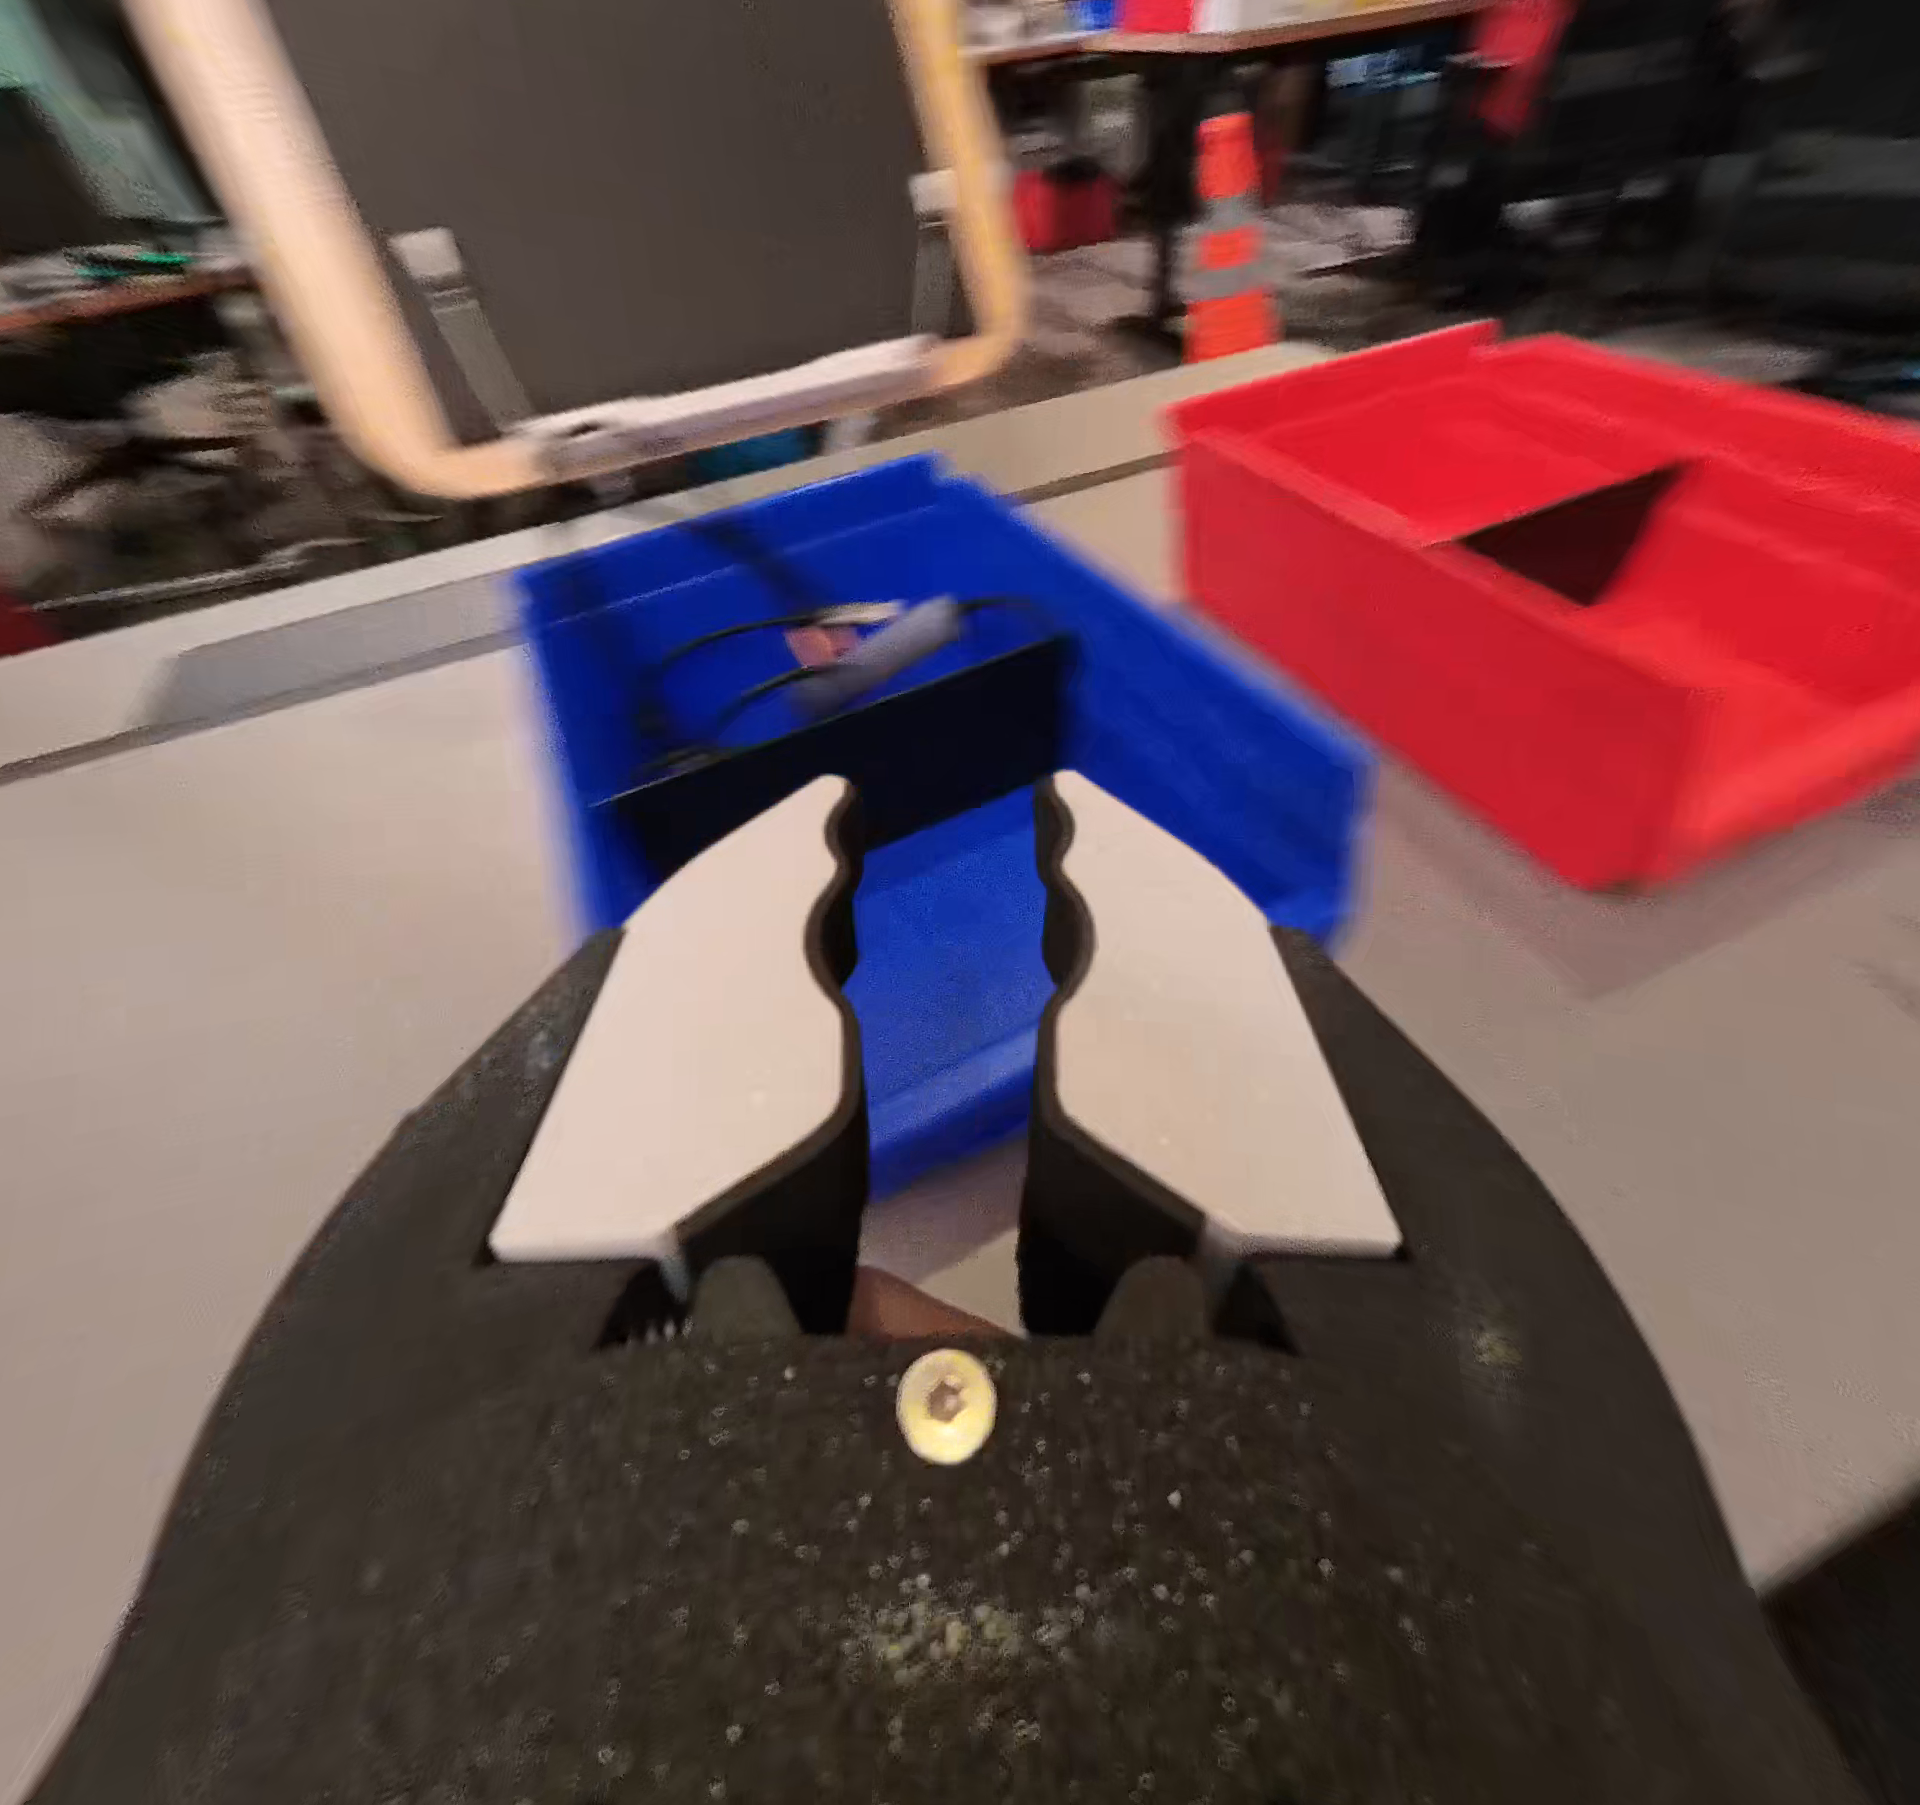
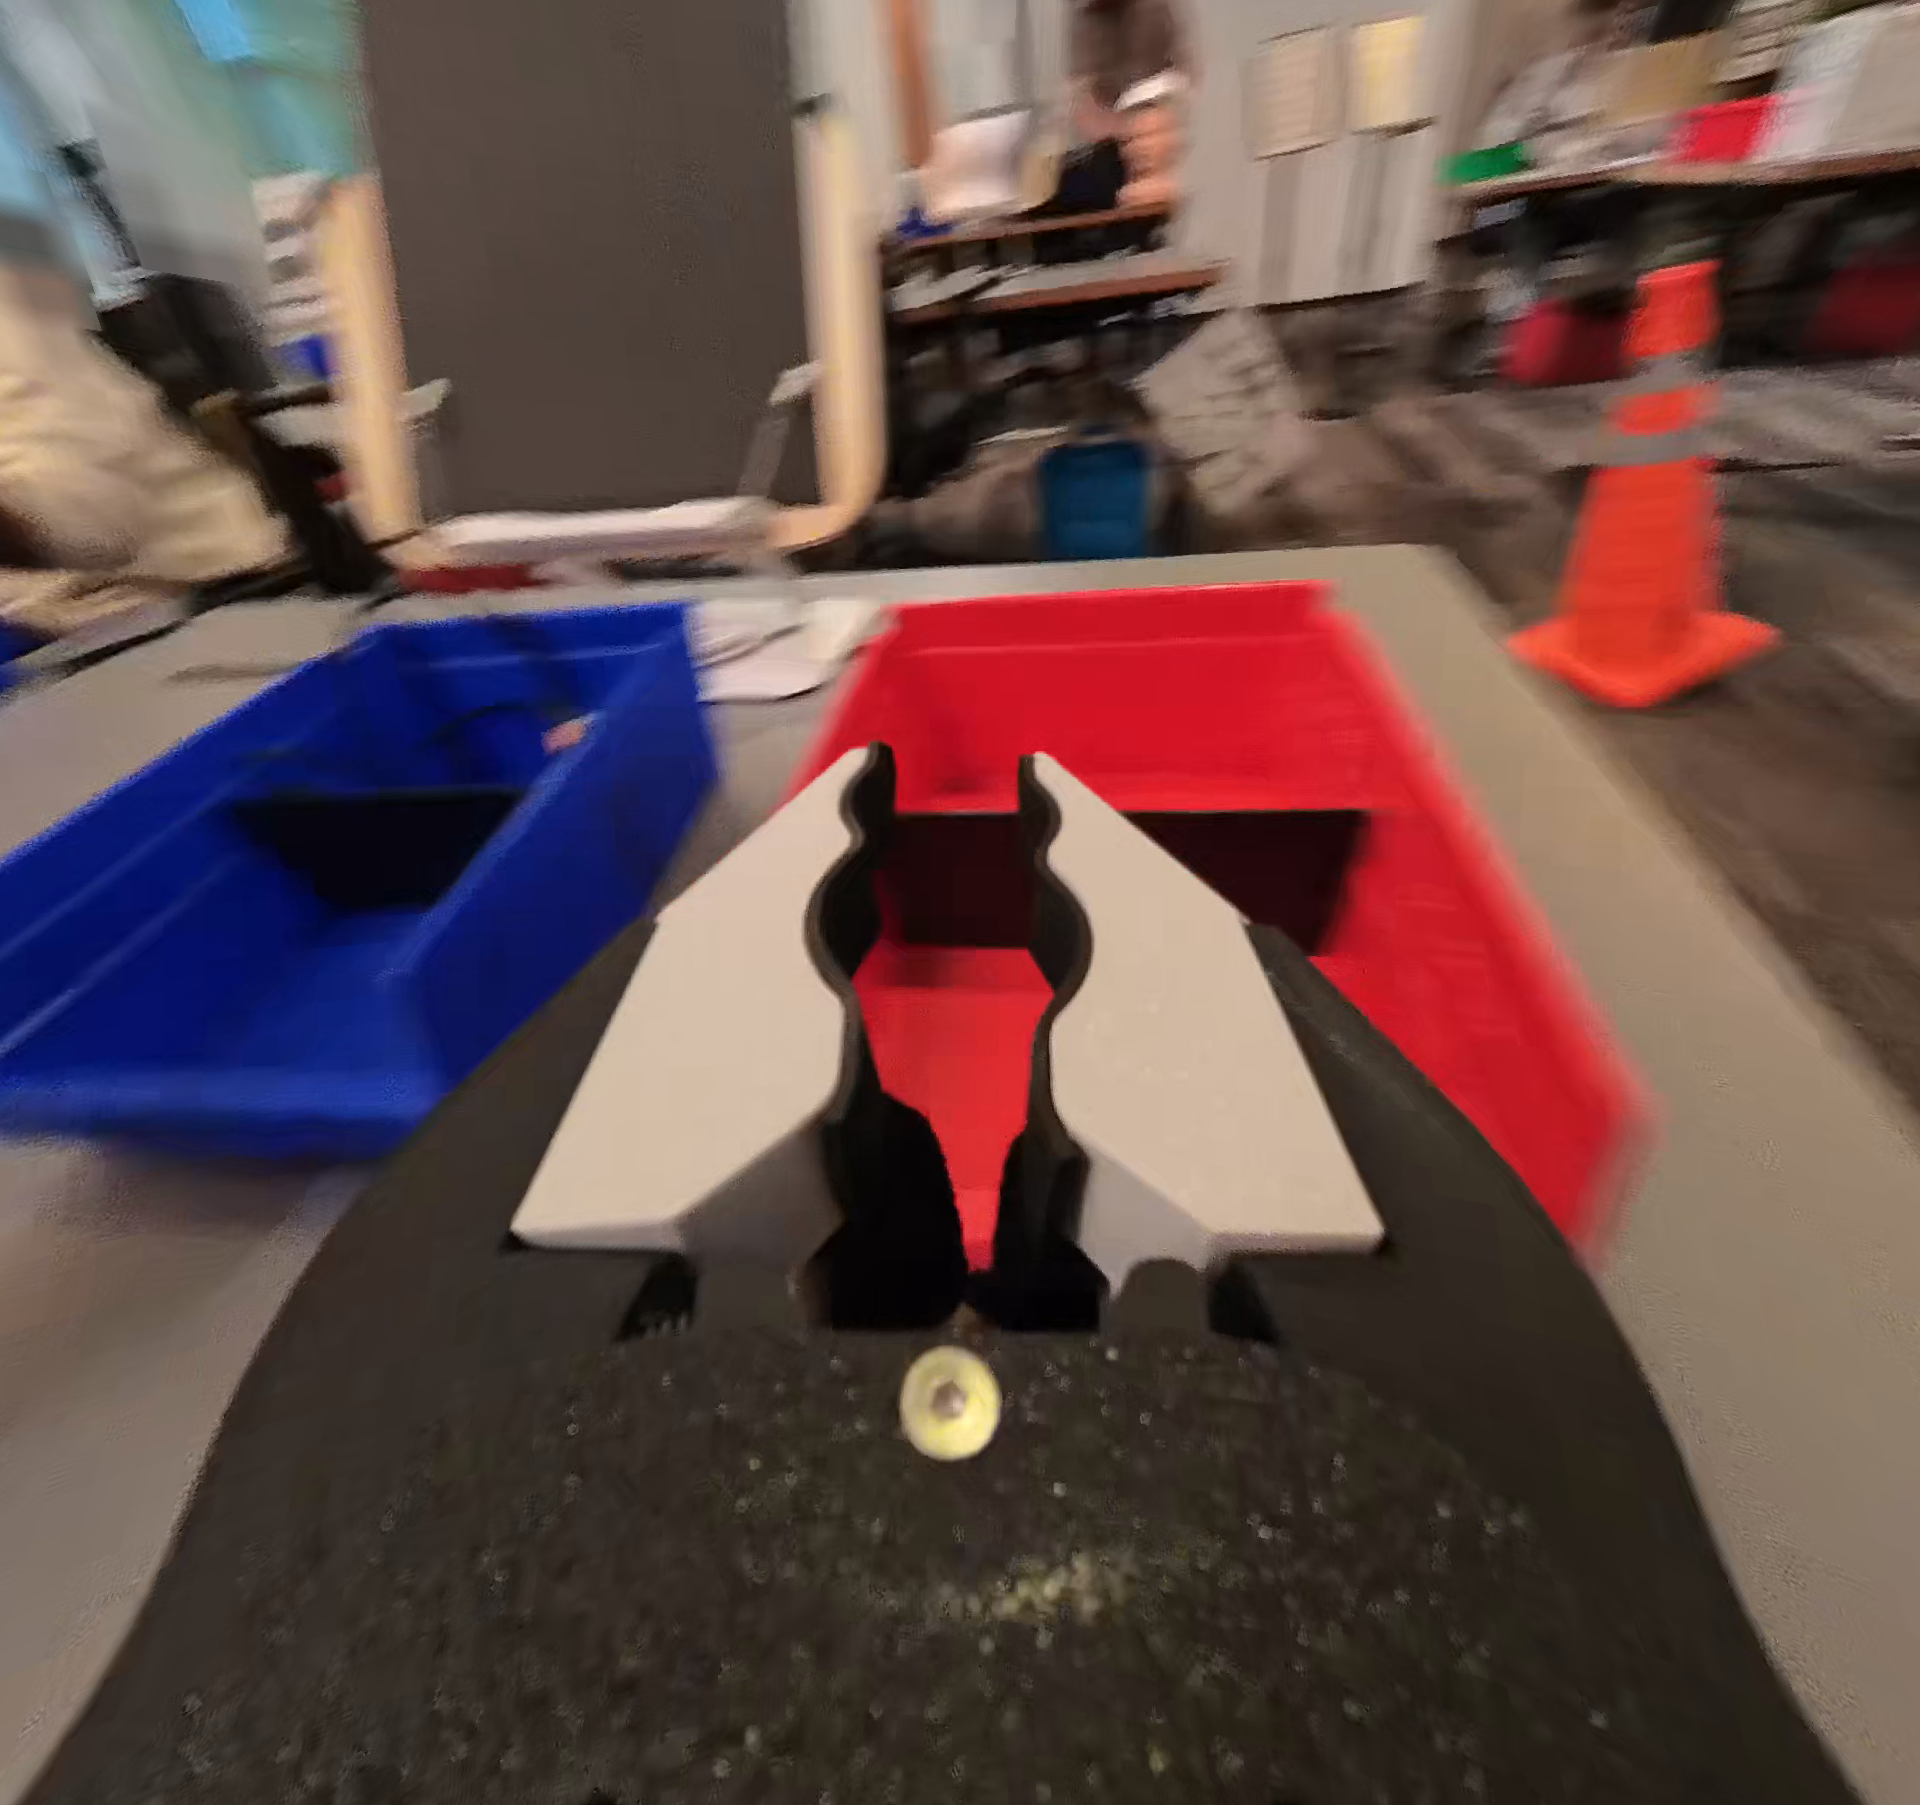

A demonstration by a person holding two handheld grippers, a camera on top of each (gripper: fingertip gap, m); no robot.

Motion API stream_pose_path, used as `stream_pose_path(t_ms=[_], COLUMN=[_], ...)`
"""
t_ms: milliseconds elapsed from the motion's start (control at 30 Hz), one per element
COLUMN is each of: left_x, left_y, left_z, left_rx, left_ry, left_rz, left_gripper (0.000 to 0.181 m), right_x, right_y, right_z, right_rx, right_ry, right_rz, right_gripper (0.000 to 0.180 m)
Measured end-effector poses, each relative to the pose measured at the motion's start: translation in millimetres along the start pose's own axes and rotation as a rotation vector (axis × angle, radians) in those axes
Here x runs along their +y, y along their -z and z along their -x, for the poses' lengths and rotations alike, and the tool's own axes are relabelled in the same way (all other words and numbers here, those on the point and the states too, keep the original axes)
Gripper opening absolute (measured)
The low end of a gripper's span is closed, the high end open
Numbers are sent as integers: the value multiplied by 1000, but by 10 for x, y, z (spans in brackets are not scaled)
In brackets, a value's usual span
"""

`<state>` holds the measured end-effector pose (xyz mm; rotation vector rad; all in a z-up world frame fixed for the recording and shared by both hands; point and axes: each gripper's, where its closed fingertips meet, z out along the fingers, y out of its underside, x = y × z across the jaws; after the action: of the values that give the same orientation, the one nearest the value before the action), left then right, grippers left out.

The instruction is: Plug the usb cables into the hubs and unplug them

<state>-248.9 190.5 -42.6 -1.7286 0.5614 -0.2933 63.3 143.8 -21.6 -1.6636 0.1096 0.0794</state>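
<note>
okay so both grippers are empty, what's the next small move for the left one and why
Probably ease the left gripper forward and down over the black divider into the far part of the blue bin, toward the grey hub with its cables. Its jaws stand apart with nothing between them, and the hub appears to lie just beyond them. The red bin under the right gripper shows no cables.

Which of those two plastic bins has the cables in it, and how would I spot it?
On the grey table sit two open plastic bins side by side. The blue bin is the one, to the left of the red bin. Only it holds dark cables; the red one looks empty.
</note>
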Motion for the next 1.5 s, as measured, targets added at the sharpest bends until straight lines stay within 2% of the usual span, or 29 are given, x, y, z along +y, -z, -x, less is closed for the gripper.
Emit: stream_pose_path(t_ms=[100,133,167,233,267,300,367,400,433,467,500,567,700,900,1100,1200,1233,1367,1500], left_x=[457,575,667,803,842,877,949,969,968,964,968,978,960,962,1134,1367,1429,1433,1394], left_y=[21,1,-40,-157,-213,-262,-341,-371,-394,-411,-416,-397,-245,239,520,532,522,517,578], left_z=[553,592,576,550,558,562,583,580,576,592,627,713,1032,2079,2972,3192,3223,3250,3266], left_rx=[-115,-110,-87,-61,-61,-60,-61,-46,-25,-14,-16,-40,-86,-180,-189,-177,-171,-171,-236], left_ry=[37,56,62,28,13,10,24,34,46,45,36,52,88,97,85,114,144,200,174], left_rz=[82,101,124,190,209,225,258,264,258,254,259,267,268,221,190,242,249,217,200], left_gripper=[42,42,42,43,43,40,24,14,13,13,12,9,6,5,4,4,4,4,4], right_x=[460,627,780,1044,1113,1166,1337,1444,1510,1494,1483,1457,1301,1210,1460,1686,1664,1683,1626], right_y=[-200,-238,-313,-517,-609,-678,-765,-805,-840,-858,-856,-864,-872,-1019,-1219,-1260,-1275,-1259,-1027], right_z=[1245,1569,1733,1752,1677,1632,1723,1752,1725,1724,1679,1734,2096,3256,4172,4381,4412,4435,4493], right_rx=[-363,-449,-452,-299,-190,-110,-90,-74,-26,-8,47,80,129,15,-76,-117,-125,-179,-391], right_ry=[-32,-83,-127,-108,-56,-2,86,94,89,76,23,-29,37,99,108,119,125,139,128], right_rz=[145,195,238,312,319,321,366,410,439,431,439,436,334,265,342,414,377,385,428], right_gripper=[28,31,35,49,50,45,44,38,28,23,7,3,3,4,4,7,6,10,25])
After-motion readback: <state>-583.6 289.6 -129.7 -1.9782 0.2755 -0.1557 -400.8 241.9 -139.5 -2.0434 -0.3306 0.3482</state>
